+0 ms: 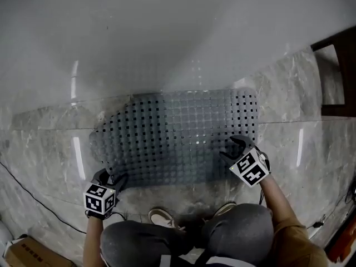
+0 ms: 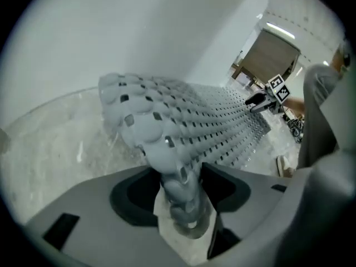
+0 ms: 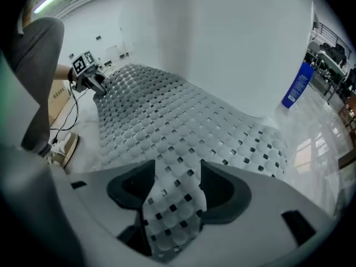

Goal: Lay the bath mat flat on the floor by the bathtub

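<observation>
1. Left gripper (image 2: pixel 179 177): jaws part open. The bunched near-left corner of the bath mat (image 1: pixel 178 132) sits between them, and a sliver of floor (image 2: pixel 55 149) shows between mat and one jaw, so it's not clamped
2. Right gripper (image 3: pixel 178 177): jaws also part open. A strip of the mat's near-right edge lies face-up across the gap, not pinched
3. Both grippers point steeply down at the mat's near long edge, one at each end; in the head view their marker cubes face up
4. Mat: grey with a grid of square holes. Its long axis runs left-right in the head view, parallel to the bathtub (image 1: pixel 167 38) wall
5. Far long edge sits at the foot of the tub; near long edge faces the person's shoes (image 1: pixel 161 217)
6. Right half lies flat on the marble floor; left end is humped and rumpled up toward the left gripper
7. Writing: black-and-white square markers on the cubes. Print on the cardboard box (image 1: pixel 22 253) at lower left is too small to read, and the blue board (image 3: pixel 295 85) in the right gripper view is likewise unreadable
8. Black cable (image 1: pixel 33 196) crosses the floor left of the mat, well apart from it
</observation>
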Demonstrator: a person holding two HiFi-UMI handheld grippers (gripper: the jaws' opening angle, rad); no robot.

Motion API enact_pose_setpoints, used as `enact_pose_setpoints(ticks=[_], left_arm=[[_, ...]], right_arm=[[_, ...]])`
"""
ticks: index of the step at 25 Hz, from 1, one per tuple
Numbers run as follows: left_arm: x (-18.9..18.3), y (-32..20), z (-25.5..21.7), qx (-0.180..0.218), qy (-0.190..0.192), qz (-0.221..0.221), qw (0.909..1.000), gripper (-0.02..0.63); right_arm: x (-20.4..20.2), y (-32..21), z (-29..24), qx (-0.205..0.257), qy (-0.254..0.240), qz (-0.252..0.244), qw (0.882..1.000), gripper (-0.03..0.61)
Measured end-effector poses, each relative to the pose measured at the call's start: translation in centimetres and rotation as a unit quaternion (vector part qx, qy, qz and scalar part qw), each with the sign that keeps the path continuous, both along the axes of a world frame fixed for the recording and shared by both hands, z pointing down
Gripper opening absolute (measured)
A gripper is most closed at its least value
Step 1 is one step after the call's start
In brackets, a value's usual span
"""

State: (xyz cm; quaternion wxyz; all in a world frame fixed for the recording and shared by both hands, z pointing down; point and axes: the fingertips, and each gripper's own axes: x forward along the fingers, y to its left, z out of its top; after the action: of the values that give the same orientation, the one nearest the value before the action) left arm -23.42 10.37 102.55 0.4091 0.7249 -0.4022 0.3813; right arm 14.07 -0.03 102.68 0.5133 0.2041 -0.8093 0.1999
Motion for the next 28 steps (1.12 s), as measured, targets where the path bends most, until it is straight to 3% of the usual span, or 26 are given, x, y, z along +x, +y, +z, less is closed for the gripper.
enact_pose_setpoints(ticks=[3,6,9,11,14,16,18,22,25,28], left_arm=[[-0.7,-2.1,0.9,0.03,-0.046,0.001,0.9985,0.244],[-2.6,-2.6,1.6,0.033,-0.071,-0.041,0.9961,0.327],[-4.5,-1.6,0.9,0.044,-0.057,-0.109,0.9914,0.433],[-4.9,-0.6,0.9,0.039,-0.039,-0.13,0.99,0.433],[-1.9,0.5,1.6,0.005,0.017,-0.09,0.9958,0.43],[0.7,0.6,1.6,0.001,0.029,-0.044,0.9986,0.43],[2.5,0.8,0.8,0.016,0.027,-0.015,0.9994,0.427],[4.5,1.8,-4.2,0.06,0.045,-0.009,0.9971,0.408],[2.1,2.9,-8.9,0.119,0.017,-0.02,0.9926,0.391],[-1.7,2.4,-12.0,0.174,-0.023,-0.058,0.9828,0.388]], right_arm=[[0.1,-0.4,0.1,0.01,-0.001,0.007,1.0,0.253],[-0.3,-0.4,0.5,0.013,0.001,-0.001,1.0,0.253],[0.2,0.3,1.4,-0.002,0.014,-0.004,1.0,0.253],[0.7,1.0,2.0,-0.014,0.023,-0.005,1.0,0.253],[1.3,2.2,2.9,-0.033,0.035,-0.01,0.999,0.253],[1.5,2.6,3.3,-0.037,0.039,-0.011,0.999,0.253],[1.6,2.7,3.3,-0.04,0.042,-0.011,0.998,0.253],[1.7,2.7,3.1,-0.046,0.048,-0.019,0.998,0.253],[1.7,2.9,3.0,-0.049,0.05,-0.026,0.997,0.253],[1.7,2.8,3.1,-0.052,0.05,-0.025,0.997,0.253]])
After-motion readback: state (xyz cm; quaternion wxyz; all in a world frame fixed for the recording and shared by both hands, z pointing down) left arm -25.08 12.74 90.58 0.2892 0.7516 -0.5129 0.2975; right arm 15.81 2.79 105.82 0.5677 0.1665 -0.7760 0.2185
